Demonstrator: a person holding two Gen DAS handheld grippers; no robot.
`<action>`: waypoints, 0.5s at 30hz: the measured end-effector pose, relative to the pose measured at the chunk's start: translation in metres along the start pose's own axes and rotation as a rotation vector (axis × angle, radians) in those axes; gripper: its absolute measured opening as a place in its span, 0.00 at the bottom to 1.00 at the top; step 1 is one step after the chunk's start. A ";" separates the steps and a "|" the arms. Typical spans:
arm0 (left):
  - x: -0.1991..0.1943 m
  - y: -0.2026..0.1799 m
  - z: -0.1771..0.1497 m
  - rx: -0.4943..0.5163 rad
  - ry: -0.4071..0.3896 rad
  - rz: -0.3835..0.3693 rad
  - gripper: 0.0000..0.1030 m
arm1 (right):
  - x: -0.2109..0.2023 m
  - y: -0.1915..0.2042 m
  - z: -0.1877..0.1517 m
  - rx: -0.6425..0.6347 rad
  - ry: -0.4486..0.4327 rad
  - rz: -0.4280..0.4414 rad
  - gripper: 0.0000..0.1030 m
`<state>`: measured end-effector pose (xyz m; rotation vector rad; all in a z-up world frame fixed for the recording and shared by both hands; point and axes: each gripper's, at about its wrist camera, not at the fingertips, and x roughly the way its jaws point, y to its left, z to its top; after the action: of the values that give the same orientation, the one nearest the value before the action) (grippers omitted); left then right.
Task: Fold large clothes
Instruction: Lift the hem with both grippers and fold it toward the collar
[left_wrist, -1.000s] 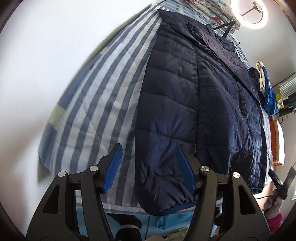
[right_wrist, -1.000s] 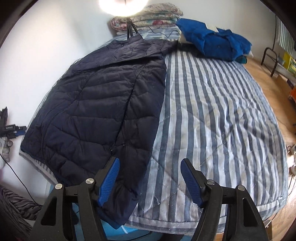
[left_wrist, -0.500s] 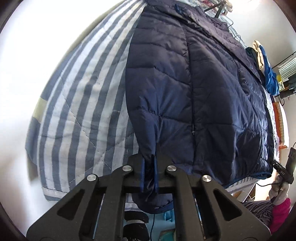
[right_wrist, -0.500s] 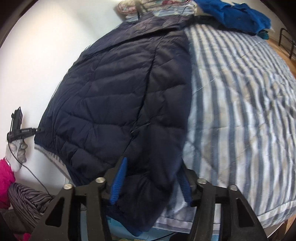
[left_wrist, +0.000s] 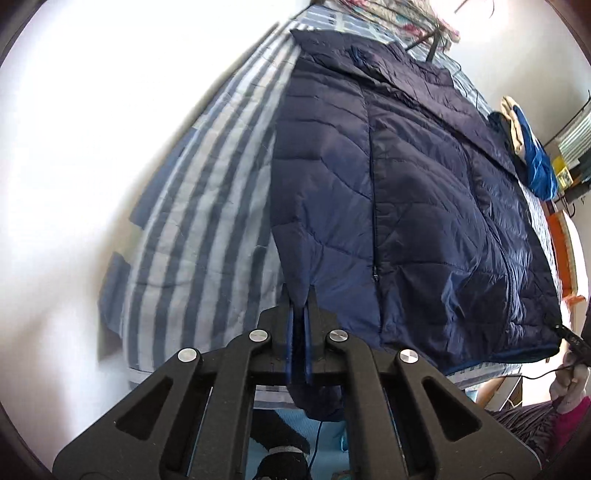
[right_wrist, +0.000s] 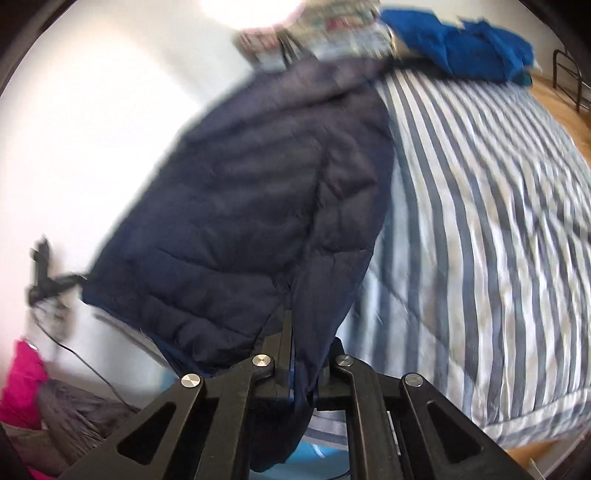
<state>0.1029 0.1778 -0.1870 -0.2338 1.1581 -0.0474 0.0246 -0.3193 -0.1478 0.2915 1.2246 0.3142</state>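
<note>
Navy puffer jacket (left_wrist: 424, 206) lies spread flat on the striped bed cover (left_wrist: 221, 177), collar toward the far end by the folded bedding, hem and cuffs hanging over the near edge.

Left gripper (left_wrist: 299, 317): jaws closed, pinching the sleeve end on the jacket's left side. Fabric runs between the blue pads and sags below them.

Right gripper (right_wrist: 295, 343): jaws likewise clamped on the other sleeve's lower end, cloth trailing down past the fingers. This view is blurred, so the exact bite is hard to read.

Step in hand, as I judge it: both sleeve ends secured, first fold about to start.

Next move likely calls for lifting both sleeves clear and carrying them inward across the body, keeping tension even so the slippery quilted shell doesn't slide or bunch.

Blue garment (right_wrist: 465, 40) sits at the far corner, well apart.
</note>
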 end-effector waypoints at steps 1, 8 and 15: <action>-0.003 -0.003 0.001 0.007 -0.014 -0.003 0.02 | 0.000 -0.002 -0.001 0.008 0.003 0.000 0.02; -0.039 -0.006 0.033 -0.041 -0.130 -0.076 0.01 | -0.042 0.015 0.032 -0.024 -0.105 0.069 0.02; -0.070 -0.022 0.099 -0.031 -0.249 -0.080 0.01 | -0.065 0.036 0.096 -0.083 -0.220 0.057 0.02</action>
<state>0.1668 0.1825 -0.0821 -0.3048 0.9016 -0.0681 0.0928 -0.3161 -0.0471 0.2823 0.9854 0.3714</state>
